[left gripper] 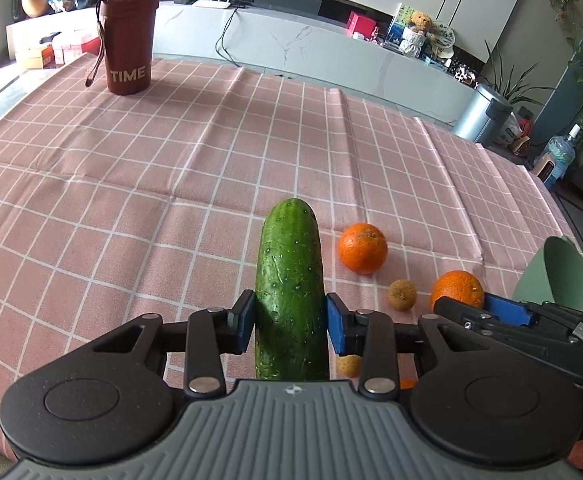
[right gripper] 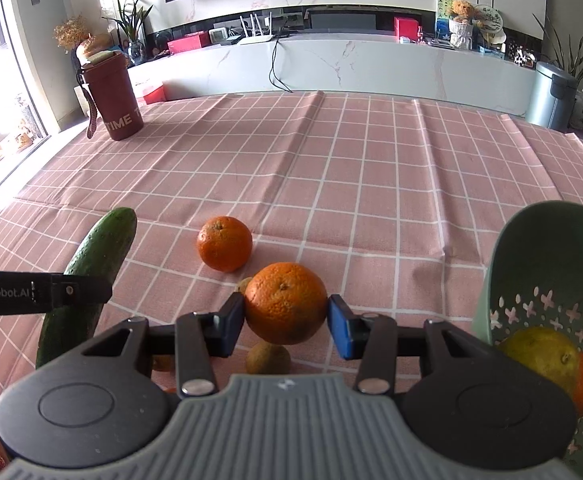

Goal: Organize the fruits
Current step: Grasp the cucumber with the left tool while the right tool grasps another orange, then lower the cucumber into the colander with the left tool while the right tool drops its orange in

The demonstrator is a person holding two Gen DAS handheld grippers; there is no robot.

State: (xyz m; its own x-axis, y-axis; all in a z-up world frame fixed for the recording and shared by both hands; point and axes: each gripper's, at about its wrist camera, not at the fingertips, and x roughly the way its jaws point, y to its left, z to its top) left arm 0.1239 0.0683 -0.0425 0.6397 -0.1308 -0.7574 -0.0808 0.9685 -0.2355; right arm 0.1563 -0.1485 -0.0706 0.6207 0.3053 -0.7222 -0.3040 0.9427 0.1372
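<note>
Both cameras are riding just behind their own fingers, looking forward and steeply down across the pink checked tablecloth (left gripper: 171,168) toward the marble counter (left gripper: 331,44) at the far wall. The left wrist view is sitting close over the cucumber (left gripper: 289,280) and catching the right gripper (left gripper: 487,312) at its right edge. The right wrist view is looking from further right, the green colander (right gripper: 547,264) crowding its right edge. Both are sharing the cucumber, the loose orange (left gripper: 362,247), the red cup (left gripper: 129,40) and the bin (left gripper: 481,118)
</note>
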